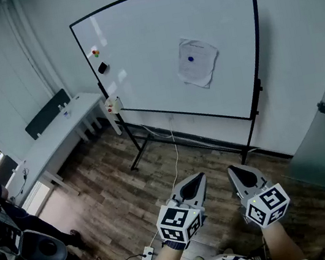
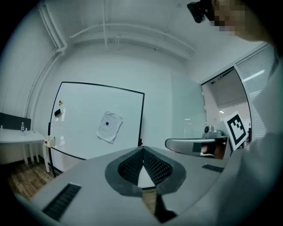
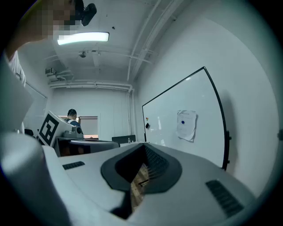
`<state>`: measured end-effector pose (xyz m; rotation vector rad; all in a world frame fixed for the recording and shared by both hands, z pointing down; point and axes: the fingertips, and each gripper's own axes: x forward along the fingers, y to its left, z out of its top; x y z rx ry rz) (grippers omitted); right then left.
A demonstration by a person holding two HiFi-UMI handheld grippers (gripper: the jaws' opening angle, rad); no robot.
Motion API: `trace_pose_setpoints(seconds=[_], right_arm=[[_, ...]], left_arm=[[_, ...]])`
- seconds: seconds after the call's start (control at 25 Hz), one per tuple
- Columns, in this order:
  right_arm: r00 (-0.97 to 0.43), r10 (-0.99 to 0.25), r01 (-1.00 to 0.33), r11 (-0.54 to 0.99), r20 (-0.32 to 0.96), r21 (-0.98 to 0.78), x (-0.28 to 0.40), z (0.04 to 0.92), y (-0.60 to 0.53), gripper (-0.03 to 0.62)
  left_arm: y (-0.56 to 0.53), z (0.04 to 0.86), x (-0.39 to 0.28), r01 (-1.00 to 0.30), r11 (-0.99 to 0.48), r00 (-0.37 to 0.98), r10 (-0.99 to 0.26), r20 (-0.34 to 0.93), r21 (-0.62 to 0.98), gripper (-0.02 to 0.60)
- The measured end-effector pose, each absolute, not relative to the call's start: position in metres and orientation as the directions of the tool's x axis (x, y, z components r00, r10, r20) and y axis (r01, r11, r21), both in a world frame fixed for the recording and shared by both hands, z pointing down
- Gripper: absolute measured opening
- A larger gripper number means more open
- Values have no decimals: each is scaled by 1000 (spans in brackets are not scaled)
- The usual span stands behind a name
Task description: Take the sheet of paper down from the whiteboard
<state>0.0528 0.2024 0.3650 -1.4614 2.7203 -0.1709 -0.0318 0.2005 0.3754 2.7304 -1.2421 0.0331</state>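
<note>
A crumpled white sheet of paper (image 1: 198, 61) hangs on the whiteboard (image 1: 136, 50), held by a blue magnet (image 1: 191, 59). The board stands on a black wheeled frame, well ahead of me. Both grippers are held level and low in front of my body, far short of the board. My left gripper (image 1: 197, 178) is shut with nothing in it, and my right gripper (image 1: 234, 169) beside it is likewise shut and empty. From the left gripper (image 2: 142, 152), the paper (image 2: 109, 127) shows ahead and to the left. The right gripper (image 3: 145, 148) has the paper (image 3: 187, 125) up to its right.
Small magnets (image 1: 95, 52) and a black eraser (image 1: 102, 68) sit at the board's left side. A white desk (image 1: 58, 138) with a dark panel (image 1: 47, 113) stands at left. A chair (image 1: 40, 247) and a floor cable with power strip (image 1: 146, 257) lie lower left.
</note>
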Motion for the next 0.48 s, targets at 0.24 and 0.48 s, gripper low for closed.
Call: trace_pose_setpoints(seconds=[0.24,0.48], right_arm=[[-565,-825,-818,559,7,-135,67,372,202,12],[-576,-817,-813,571,17,-117,77,369,204,12]], left_arm=[[201,377,-16,-746,-653,664,-743,78,132,12],[201,380,-2,-753,-646,656,-752,68,124,12]])
